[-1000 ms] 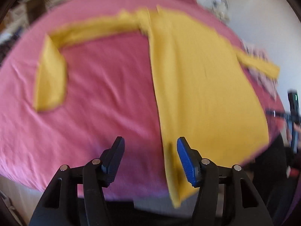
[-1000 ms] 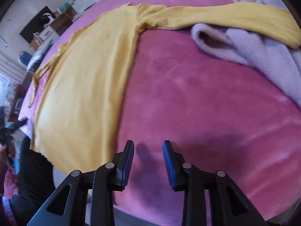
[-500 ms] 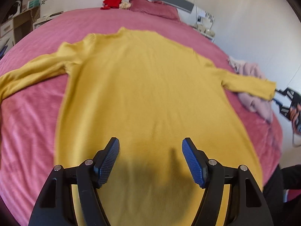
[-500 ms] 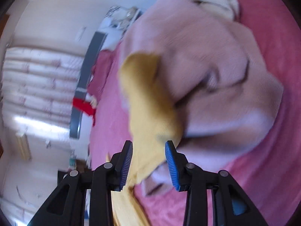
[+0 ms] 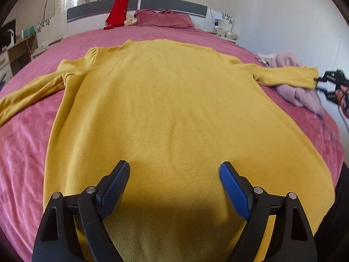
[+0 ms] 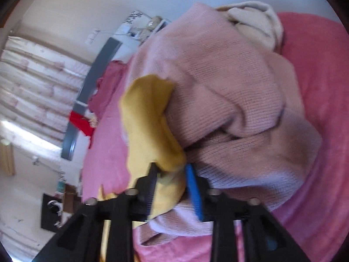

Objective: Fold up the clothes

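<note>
A yellow long-sleeved sweater (image 5: 170, 100) lies flat, hem towards me, on the pink bed (image 5: 24, 144), both sleeves stretched out sideways. My left gripper (image 5: 174, 174) hovers open just above the hem, nothing between its fingers. In the right wrist view my right gripper (image 6: 171, 174) is open, its fingers on either side of the yellow sleeve cuff (image 6: 148, 113); the cloth fills most of the gap. That cuff rests on a heap of pale pink knitwear (image 6: 229, 100). The left wrist view shows the right gripper (image 5: 320, 85) at the tip of the right sleeve.
The pink knit heap (image 5: 301, 93) lies at the bed's right edge, with a cream garment (image 6: 257, 21) behind it. A red garment (image 5: 116, 11) hangs on the headboard beside a dark pink pillow (image 5: 165, 18). A hand (image 5: 343, 91) holds the right gripper. Furniture stands left of the bed.
The left gripper has swung from the sweater's left edge to its hem centre. The right gripper has moved from bare bed up to the sleeve cuff, and its fingers have narrowed around it.
</note>
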A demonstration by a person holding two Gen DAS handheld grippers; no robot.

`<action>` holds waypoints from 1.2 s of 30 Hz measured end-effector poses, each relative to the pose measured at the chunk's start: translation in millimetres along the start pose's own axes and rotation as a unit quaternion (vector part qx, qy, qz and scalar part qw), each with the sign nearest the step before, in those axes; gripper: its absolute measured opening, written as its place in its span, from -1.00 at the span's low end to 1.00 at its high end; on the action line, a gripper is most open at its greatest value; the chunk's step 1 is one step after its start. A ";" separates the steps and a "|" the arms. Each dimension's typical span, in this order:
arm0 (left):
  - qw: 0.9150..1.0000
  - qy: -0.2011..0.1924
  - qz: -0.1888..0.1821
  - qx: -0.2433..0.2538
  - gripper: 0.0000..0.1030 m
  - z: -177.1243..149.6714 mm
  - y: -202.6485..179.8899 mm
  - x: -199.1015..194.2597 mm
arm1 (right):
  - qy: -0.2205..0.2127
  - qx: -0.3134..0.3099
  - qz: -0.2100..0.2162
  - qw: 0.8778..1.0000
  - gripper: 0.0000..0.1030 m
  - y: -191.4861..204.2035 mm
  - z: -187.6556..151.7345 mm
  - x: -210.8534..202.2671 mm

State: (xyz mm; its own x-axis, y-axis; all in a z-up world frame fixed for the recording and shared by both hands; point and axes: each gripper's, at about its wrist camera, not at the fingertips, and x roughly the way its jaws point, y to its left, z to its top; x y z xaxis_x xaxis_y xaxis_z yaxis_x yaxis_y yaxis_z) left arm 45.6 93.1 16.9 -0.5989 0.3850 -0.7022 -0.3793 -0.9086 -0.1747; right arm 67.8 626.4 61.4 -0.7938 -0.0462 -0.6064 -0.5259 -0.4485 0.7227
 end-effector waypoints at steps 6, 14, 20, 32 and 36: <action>0.999 -0.010 -0.030 -0.028 0.67 1.8 9.6 -2.5 | 0.007 -0.035 -0.011 0.999 -0.24 2.7 6.2 -9.6; 0.999 -0.008 -0.035 -0.033 0.67 2.0 10.8 -1.8 | -0.008 -0.092 0.011 0.996 -0.83 39.3 -0.3 -15.0; 0.999 0.005 -0.030 -0.035 0.67 10.7 8.8 -1.8 | -0.005 -0.218 0.036 0.975 -0.84 161.1 -84.8 14.2; 0.992 -0.076 0.022 -0.100 0.67 47.0 67.1 -64.8 | 0.158 -0.479 0.128 0.854 -0.53 369.1 -349.2 143.0; 0.990 -0.072 0.033 -0.116 0.67 81.7 77.4 -37.8 | 0.267 -0.514 0.149 0.801 -0.53 360.2 -439.1 178.7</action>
State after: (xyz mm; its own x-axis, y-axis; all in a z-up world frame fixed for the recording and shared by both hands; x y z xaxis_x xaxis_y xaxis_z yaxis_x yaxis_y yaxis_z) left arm -18.7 21.4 86.3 -0.7168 0.3279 -0.6153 -0.1736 -0.9387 -0.2980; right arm -129.4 64.6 67.6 -0.4500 -0.5398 -0.7115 0.4105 -0.8325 0.3720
